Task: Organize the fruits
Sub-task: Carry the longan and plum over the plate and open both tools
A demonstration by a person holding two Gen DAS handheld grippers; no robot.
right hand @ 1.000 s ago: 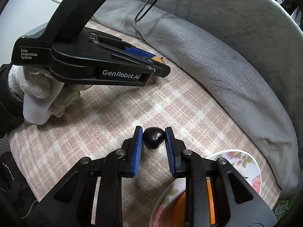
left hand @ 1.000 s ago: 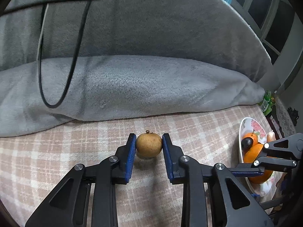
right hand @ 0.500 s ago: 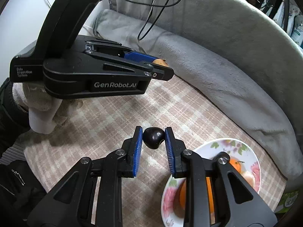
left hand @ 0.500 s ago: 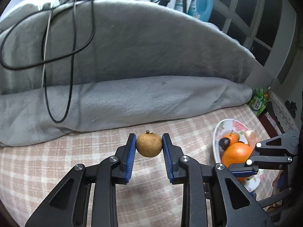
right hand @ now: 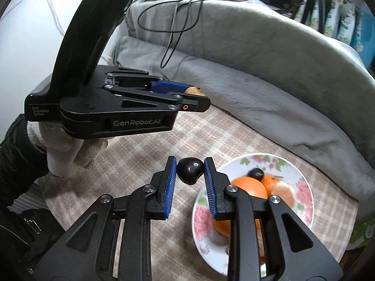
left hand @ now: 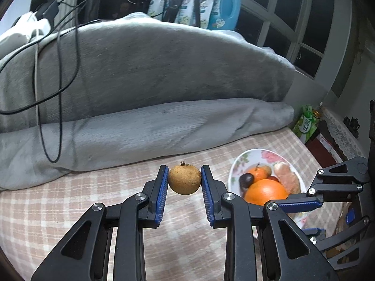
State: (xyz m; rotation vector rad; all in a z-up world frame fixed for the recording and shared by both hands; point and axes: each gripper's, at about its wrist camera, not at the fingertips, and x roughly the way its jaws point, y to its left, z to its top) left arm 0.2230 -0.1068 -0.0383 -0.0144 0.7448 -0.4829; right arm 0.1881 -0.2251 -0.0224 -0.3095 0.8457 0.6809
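Note:
My left gripper (left hand: 184, 180) is shut on a small round brown fruit (left hand: 184, 179) with a dry stem, held above the checked cloth. My right gripper (right hand: 190, 171) is shut on a small dark glossy fruit (right hand: 189, 170), just left of the flowered plate (right hand: 302, 178). The plate (left hand: 243, 158) holds a large orange (left hand: 266, 191), a smaller orange (left hand: 256, 172), a dark fruit (left hand: 246, 179) and a pale oblong fruit (left hand: 287, 179). In the right wrist view the left gripper (right hand: 199, 99) shows from the side with the brown fruit (right hand: 193, 91) at its tip, carried by a gloved hand (right hand: 63, 145). The right gripper's fingers (left hand: 297, 205) reach in at the right of the left wrist view.
A thick grey blanket (left hand: 152, 82) is heaped along the far side of the checked cloth (left hand: 70, 201), with black and white cables (left hand: 58, 70) draped over it. A green carton (left hand: 307, 123) stands past the plate. Bottles and bags (left hand: 225, 4) line a window sill behind.
Both grippers have risen with their fruits still held. The plate has come further into both views, and the window sill now shows above the blanket.

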